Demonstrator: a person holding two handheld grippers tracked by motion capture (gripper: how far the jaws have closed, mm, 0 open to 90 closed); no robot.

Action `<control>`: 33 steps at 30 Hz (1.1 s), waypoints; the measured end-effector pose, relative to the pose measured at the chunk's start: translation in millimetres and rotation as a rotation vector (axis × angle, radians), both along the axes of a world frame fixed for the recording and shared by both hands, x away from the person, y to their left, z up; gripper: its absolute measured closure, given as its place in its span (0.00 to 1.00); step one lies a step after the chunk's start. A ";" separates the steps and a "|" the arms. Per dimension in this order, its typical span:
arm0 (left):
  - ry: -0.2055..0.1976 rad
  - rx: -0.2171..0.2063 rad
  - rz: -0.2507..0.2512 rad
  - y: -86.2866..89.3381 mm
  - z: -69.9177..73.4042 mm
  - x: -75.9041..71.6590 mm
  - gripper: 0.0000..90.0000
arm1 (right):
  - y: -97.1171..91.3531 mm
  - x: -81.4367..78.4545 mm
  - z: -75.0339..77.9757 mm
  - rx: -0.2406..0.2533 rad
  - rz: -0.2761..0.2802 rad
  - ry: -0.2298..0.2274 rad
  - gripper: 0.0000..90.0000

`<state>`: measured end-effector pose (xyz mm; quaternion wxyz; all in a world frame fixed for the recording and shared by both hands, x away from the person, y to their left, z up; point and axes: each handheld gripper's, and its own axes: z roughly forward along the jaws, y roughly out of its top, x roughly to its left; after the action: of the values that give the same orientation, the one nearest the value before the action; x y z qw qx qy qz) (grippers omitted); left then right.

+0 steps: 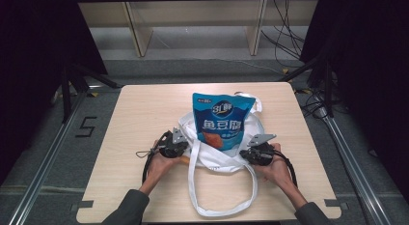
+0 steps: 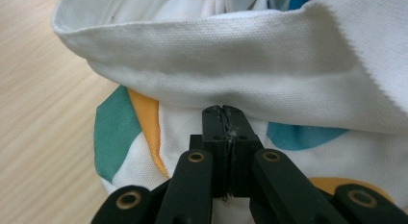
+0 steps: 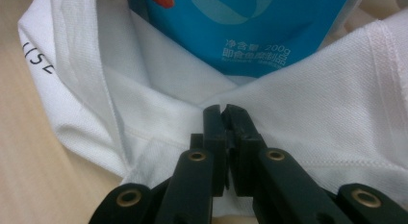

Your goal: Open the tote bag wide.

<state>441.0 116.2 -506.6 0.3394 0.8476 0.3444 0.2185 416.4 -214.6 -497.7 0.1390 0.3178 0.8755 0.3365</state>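
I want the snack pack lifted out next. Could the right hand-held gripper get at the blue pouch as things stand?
Probably not yet: the right hand-held gripper is shut on the white tote bag rim. The blue pouch stands uncovered just beyond, so releasing first should open the way.

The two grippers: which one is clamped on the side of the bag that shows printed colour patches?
The left gripper: green, orange and blue patches show on the white tote bag beside it. The right gripper pinches plain white cloth.

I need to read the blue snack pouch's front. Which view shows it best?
The high view: the blue snack pouch stands whole in the white tote bag, front facing the camera. The right gripper view gives a close lower part with small print; the left gripper view, a blue sliver behind the bag's rim.
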 end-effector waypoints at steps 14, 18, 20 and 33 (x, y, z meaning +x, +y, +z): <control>0.002 -0.027 0.016 3.4 -0.5 11.8 0.96 | -0.2 19.6 -4.3 0.054 -0.035 -0.029 0.96; -0.021 -0.010 0.030 2.6 1.0 9.0 0.89 | -1.8 18.5 -2.8 0.062 -0.044 -0.009 0.92; -0.018 0.006 0.031 2.2 2.8 8.2 0.85 | -4.0 19.1 -2.0 0.079 -0.042 -0.006 0.87; -0.035 -0.040 0.066 9.9 20.5 -8.3 0.50 | -29.3 4.8 28.7 0.189 -0.106 -0.096 0.70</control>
<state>432.7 126.1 -486.1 0.3549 0.8250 0.3704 0.2372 421.2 -243.8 -469.0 0.1678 0.3591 0.8141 0.4243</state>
